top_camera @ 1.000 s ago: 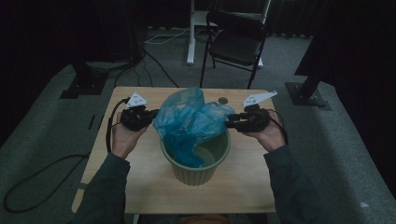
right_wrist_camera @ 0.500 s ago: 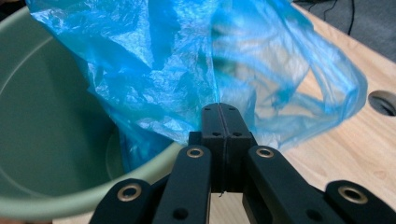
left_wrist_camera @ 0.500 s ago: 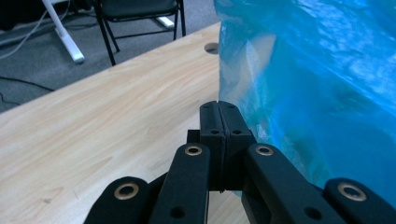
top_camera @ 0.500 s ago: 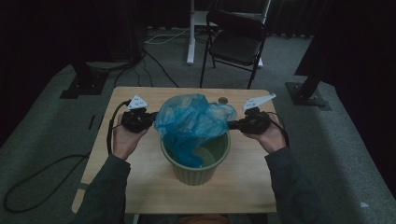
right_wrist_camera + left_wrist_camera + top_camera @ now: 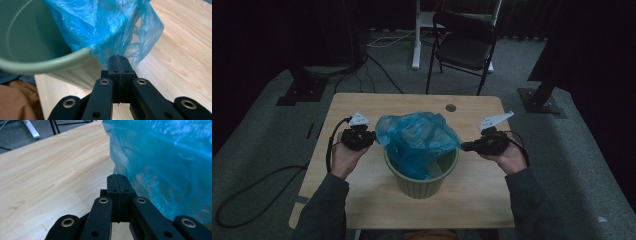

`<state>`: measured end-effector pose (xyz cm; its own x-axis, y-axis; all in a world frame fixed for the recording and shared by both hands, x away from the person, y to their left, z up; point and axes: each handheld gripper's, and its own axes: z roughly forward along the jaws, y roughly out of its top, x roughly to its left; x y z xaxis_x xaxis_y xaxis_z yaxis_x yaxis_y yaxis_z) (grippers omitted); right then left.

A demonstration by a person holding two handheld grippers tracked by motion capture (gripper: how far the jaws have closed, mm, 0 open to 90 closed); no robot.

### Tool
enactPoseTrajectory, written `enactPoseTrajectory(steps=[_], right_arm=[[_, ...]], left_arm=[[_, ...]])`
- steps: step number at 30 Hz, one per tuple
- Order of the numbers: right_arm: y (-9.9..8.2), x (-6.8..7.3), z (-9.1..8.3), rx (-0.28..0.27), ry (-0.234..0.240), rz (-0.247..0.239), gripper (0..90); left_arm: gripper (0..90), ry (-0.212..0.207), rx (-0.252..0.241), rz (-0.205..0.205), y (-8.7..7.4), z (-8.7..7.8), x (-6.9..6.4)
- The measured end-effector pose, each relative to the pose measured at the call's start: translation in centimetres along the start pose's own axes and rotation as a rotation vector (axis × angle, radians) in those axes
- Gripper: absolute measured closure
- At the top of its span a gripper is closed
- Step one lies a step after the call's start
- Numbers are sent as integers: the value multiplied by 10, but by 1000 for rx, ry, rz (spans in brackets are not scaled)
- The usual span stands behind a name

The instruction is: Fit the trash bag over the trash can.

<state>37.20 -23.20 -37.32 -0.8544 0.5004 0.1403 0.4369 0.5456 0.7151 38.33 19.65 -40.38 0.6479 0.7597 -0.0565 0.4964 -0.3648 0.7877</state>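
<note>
Blue plastic bag (image 5: 418, 140) billows over the mouth of the green bin (image 5: 422, 182), its bottom hanging down inside and its top puffed up above the rim, so it is not yet seated as a liner. The bin stands on the wooden table (image 5: 362, 107), between the two tools.

The left gripper (image 5: 373, 138) sits at the bag's left edge; in its own view the jaws are pressed flat together right against the film (image 5: 160, 165). Whether a fold of plastic is pinched between them I cannot tell — the seam looks bare. The right gripper (image 5: 464, 146) is at the bag's opposite edge, its jaws also closed. In the right gripper view a ragged corner of bag (image 5: 117, 32) ends just above the jaw tips, with the bin's rim (image 5: 50, 63) off to the tool's left and slightly below.

Judging by this, the step in hand is spreading the bag's mouth over the rim. To do it well, each tool should hold a single layer of the hem, not a bunch. Pull outward evenly on both sides — away from each other — then lower the hem past the rim. A hard tug could tear the film or drag the light bin across the table.
</note>
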Motion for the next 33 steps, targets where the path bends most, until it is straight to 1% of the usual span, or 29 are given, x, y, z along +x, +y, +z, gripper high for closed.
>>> enactPoseTrajectory(steps=[1,2,3,4,5,6,7,8,9,10,11,12,13,14,15,16,17,18,21,23,24,25,28,31,32,33], right_arm=[[0,0,0,0,0,0,900],[-3,2,-3,-3,12,-2,900],[-4,4,-3,-4,20,-4,900],[-5,5,-4,-2,30,-7,900],[-5,5,-4,-2,30,-7,900],[-7,8,-3,-6,56,-17,900],[-7,8,-3,-6,56,-17,900],[-8,12,-2,-5,79,-26,900],[-8,12,-2,-5,79,-26,900],[-8,16,0,2,97,-42,894],[-8,16,0,2,97,-42,894],[-7,19,3,16,109,-50,883],[-7,19,3,16,109,-50,883],[-7,22,6,24,125,-61,882],[-7,22,6,24,125,-61,882],[-7,23,8,29,130,-66,880],[-7,23,8,29,130,-66,880],[-7,23,9,34,130,-68,873],[-7,23,9,32,129,-65,870],[-6,23,10,30,120,-66,870],[-5,21,10,30,110,-59,873],[-4,20,11,29,103,-54,875],[-3,15,12,21,91,-41,879],[0,9,15,9,65,-21,883],[2,5,17,6,42,-16,884],[2,5,17,6,42,-16,884]], left_arm=[[895,0,0,0,0,0,0],[894,-13,-11,-6,-3,-5,0],[892,-13,-11,-6,-3,-5,0],[888,-49,-35,-5,-7,-11,-2],[881,-49,-35,-5,-7,-11,-2],[872,-73,-52,10,-10,-18,-8],[862,-73,-52,10,-10,-18,-8],[851,-87,-63,29,-13,-24,-15],[843,-87,-63,29,-13,-24,-15],[842,-110,-78,36,-18,-29,-21],[842,-110,-78,36,-18,-29,-21],[843,-129,-86,54,-23,-32,-30],[842,-129,-86,54,-23,-32,-30],[842,-141,-84,76,-27,-33,-40],[840,-141,-84,76,-27,-33,-40],[845,-141,-86,98,-29,-33,-46],[841,-141,-86,98,-29,-33,-46],[840,-133,-83,107,-28,-34,-48],[839,-137,-81,105,-28,-34,-46],[840,-124,-80,110,-26,-33,-47],[842,-107,-77,112,-24,-31,-47],[843,-107,-77,112,-24,-31,-47],[845,-97,-79,95,-20,-26,-44],[849,-90,-83,82,-16,-20,-40],[850,-82,-84,74,-13,-16,-37],[850,-82,-84,74,-13,-16,-37]])
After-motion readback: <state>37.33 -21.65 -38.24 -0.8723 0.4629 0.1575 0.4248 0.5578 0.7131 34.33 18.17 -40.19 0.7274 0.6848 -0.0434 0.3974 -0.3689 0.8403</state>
